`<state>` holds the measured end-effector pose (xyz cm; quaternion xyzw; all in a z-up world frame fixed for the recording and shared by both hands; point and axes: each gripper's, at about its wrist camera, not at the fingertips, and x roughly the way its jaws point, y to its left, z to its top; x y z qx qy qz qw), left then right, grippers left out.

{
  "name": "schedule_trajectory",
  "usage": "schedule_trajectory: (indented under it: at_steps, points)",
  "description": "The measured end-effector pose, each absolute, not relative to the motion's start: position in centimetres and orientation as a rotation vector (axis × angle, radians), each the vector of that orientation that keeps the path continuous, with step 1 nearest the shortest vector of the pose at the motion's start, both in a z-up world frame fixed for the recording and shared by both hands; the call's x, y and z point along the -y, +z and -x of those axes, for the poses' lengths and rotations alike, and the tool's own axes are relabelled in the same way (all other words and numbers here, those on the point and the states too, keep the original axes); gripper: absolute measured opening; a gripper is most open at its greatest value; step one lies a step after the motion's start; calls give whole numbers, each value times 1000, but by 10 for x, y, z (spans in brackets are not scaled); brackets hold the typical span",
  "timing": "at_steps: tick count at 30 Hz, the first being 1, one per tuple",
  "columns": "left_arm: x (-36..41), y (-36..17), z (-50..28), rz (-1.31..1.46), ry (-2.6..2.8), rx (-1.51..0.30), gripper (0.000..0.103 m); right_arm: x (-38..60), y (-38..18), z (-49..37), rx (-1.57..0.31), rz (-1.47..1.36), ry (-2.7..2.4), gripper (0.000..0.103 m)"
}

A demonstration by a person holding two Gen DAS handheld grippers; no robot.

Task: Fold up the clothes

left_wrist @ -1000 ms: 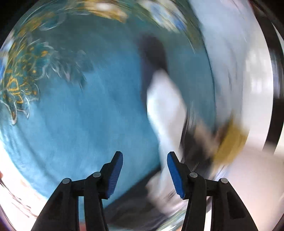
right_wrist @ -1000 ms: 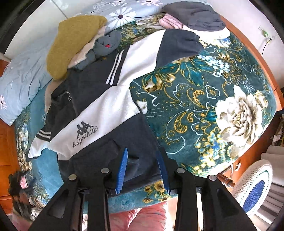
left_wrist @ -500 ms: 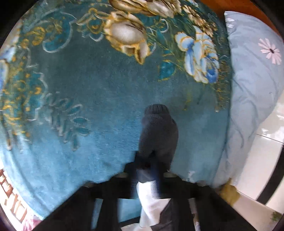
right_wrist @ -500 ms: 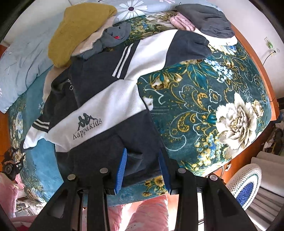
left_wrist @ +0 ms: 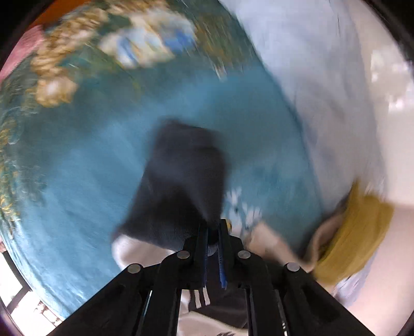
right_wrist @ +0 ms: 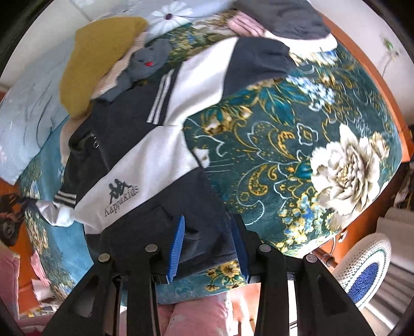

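Observation:
A navy and white Kappa Kids jacket (right_wrist: 145,165) lies spread on the teal floral bedspread (right_wrist: 297,134). My right gripper (right_wrist: 209,245) is open, its jaws either side of the jacket's dark bottom hem near the bed's front edge. My left gripper (left_wrist: 212,232) is shut on the jacket's navy sleeve (left_wrist: 181,186), which hangs forward from the jaws over the blue blanket (left_wrist: 77,168). That view is blurred. The other sleeve (right_wrist: 256,62) stretches toward the far right of the bed.
A mustard garment (right_wrist: 95,59) and a grey soft toy (right_wrist: 145,64) lie above the jacket's collar. Dark grey and pink clothes (right_wrist: 284,18) sit at the far edge. A pale blue pillow (right_wrist: 28,98) is at left. A white and blue woven stool (right_wrist: 362,268) stands beside the bed.
My left gripper went from open to shut on the navy sleeve and has swung with it. My right gripper stayed open at the hem, shifting slightly.

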<state>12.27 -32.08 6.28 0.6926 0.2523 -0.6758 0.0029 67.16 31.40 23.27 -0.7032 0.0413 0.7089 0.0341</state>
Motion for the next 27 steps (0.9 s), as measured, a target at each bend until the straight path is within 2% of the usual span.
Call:
schedule_trajectory:
  at_steps: [2,3,5,9,14,17,19,21,24,27]
  points:
    - [317,65,-139,-2177,-2078,-838,12,-322,231,-662,-139,2170,2178,38]
    - [317,66,-147,-2169,-2060,-896,17,-324,231,-656,-141,2174,2190,38]
    - [332,87,-157,-2148,-2148,-874,24,-325,229,-643,-129,2190,2208,38]
    - [363,130,-175,-2098,-2328,-820,24,-310,212,-612,-131,2247,2234,38]
    - [428,150,-177,-2056,-2376,-545,25,-250,185,-585,-143,2368,2250,38]
    - [439,120,-167,-2086,-2355,-553,37,-204,185,-586,-72,2442,2291,38]
    - [436,101,-162,-2142,-2366,-570,41,-176,189,-592,-9,2471,2317,38]
    - [412,85,-155,-2228,-2443,-435,51,-162,197,-601,18,2434,2321,39]
    - [358,64,-152,-2376,-2598,-8,55,-144,209,-616,41,2370,2324,43]
    - [305,51,-168,-2428,-2716,475,58,-141,219,-646,-38,2305,2270,44]
